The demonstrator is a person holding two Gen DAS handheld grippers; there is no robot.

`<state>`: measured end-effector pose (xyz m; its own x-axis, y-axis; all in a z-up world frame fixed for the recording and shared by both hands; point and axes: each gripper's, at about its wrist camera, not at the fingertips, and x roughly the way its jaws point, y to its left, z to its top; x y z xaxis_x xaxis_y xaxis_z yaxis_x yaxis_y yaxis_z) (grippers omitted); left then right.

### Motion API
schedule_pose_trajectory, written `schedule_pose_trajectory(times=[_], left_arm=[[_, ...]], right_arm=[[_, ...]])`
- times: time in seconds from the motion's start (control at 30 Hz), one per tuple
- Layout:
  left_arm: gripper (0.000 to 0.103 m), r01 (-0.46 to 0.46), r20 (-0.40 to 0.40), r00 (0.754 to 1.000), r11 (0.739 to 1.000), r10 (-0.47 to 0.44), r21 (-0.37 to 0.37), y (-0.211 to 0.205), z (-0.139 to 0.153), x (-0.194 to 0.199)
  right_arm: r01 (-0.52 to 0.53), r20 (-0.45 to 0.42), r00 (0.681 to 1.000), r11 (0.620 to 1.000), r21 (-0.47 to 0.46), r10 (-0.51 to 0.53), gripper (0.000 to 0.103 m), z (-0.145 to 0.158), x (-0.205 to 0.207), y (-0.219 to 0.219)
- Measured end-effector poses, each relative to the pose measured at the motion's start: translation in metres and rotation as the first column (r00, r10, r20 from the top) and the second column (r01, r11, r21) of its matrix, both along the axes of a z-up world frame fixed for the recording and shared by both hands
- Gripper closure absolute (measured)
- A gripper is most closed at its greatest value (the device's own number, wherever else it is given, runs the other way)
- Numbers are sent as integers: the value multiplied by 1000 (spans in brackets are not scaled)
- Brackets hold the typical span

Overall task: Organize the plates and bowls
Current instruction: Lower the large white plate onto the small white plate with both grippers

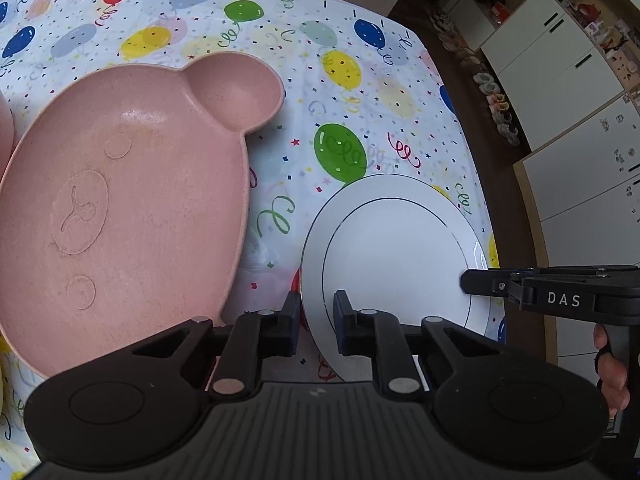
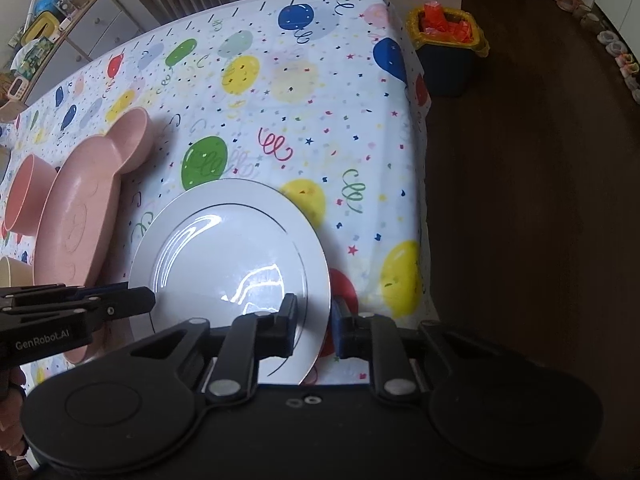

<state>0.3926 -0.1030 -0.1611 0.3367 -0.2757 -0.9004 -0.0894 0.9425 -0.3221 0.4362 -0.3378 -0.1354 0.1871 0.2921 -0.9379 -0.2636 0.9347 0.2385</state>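
A white round plate (image 1: 396, 256) (image 2: 236, 260) lies on the balloon tablecloth near the right edge of the table. My left gripper (image 1: 317, 320) straddles its left rim, one finger on each side, closed on it. My right gripper (image 2: 314, 326) straddles its right rim the same way. Each gripper also shows in the other's view: the right one (image 1: 472, 282) and the left one (image 2: 140, 300). A pink bear-shaped divided plate (image 1: 128, 200) (image 2: 84, 216) lies just left of the white plate.
A pink bowl (image 2: 28, 192) and a beige bowl (image 2: 14, 272) stand left of the bear plate. The table edge (image 2: 420, 160) drops to a dark floor on the right. A bin with a yellow liner (image 2: 448, 48) stands beyond the far corner.
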Motion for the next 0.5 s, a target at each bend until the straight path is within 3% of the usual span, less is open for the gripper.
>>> schedule_pose_trajectory(times=[0.5], left_arm=[[88, 8, 17, 1000, 1000, -8, -18, 4, 12, -37]], right_arm=[[8, 25, 1000, 1000, 7, -8, 92, 11, -40, -4]])
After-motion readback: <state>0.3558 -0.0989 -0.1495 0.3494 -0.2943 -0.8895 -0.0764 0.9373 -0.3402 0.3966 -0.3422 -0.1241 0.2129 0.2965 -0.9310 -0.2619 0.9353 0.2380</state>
